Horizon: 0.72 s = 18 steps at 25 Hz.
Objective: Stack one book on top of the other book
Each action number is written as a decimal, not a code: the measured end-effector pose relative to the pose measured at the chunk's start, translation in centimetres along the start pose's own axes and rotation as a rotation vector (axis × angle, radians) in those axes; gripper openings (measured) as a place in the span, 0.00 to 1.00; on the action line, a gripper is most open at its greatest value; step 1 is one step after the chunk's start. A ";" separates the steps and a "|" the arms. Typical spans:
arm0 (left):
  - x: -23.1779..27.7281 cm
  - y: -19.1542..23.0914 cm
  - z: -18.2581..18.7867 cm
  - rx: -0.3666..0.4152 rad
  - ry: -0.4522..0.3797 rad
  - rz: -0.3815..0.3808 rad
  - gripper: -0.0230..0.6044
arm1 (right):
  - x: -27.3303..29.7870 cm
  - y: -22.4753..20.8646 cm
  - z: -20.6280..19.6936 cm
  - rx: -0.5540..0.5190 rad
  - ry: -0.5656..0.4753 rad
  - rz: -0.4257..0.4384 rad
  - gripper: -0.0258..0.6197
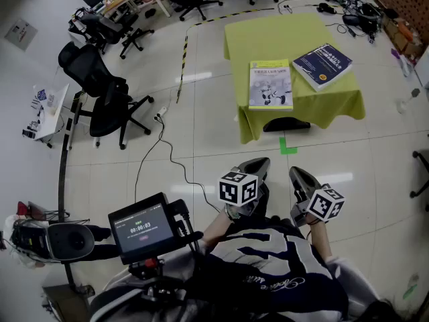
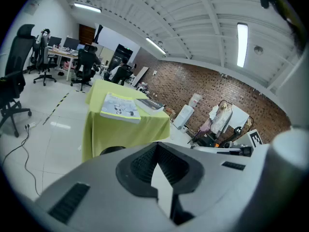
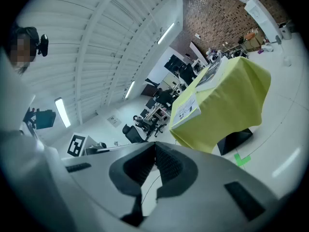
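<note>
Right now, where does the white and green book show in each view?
Head view: the white and green book lies upper middle.
Left gripper view: that book sits left of centre.
Right gripper view: that book sits just above centre.
Shared landmark: the yellow-green tablecloth under it.

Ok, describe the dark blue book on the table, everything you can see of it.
The dark blue book lies flat and closed, cover up, on the yellow-green tablecloth, toward the table's far right corner. It is turned at an angle to the table's edges. The cover carries pale lettering too small to read and a lighter band along one end. A thick, pale page block shows along its near edge. It rests only on the cloth, clearly apart from the white and green book to its left. Nothing lies on it.
</note>
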<state>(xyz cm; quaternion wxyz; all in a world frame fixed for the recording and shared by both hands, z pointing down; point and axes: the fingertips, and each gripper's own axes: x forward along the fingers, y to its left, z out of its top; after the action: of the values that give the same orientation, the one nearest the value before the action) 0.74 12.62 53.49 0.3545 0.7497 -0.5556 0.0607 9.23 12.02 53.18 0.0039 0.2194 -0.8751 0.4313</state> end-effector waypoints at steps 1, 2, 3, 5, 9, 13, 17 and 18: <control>0.6 0.8 0.9 -0.005 -0.005 -0.008 0.04 | 1.0 -0.5 0.8 0.003 -0.010 -0.013 0.02; 1.1 1.7 1.8 -0.010 -0.009 -0.015 0.04 | 2.0 -0.9 1.6 0.006 -0.020 -0.025 0.02; 1.6 2.6 2.9 -0.013 -0.011 -0.020 0.04 | 3.1 -1.2 2.5 0.009 -0.030 -0.035 0.02; 2.5 4.9 5.2 -0.014 -0.011 -0.019 0.04 | 5.6 -1.6 4.4 0.013 -0.050 -0.046 0.02; 4.7 10.2 9.5 -0.030 -0.015 0.000 0.04 | 10.6 -2.8 7.7 0.015 -0.078 -0.074 0.02; 7.2 15.7 11.6 -0.097 0.013 -0.007 0.04 | 14.7 -4.6 9.5 0.012 -0.088 -0.115 0.02; 9.6 18.6 11.6 -0.161 0.093 -0.061 0.05 | 16.5 -6.6 10.6 0.027 -0.100 -0.186 0.02; 10.2 19.4 11.4 -0.179 0.112 -0.062 0.05 | 16.9 -7.1 10.7 0.031 -0.099 -0.200 0.02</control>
<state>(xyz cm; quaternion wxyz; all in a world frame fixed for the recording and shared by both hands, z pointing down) -15.92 -4.79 59.03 0.4521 0.7272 -0.5148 0.0417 -1.37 -6.31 55.13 0.0002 0.3267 -0.8411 0.4310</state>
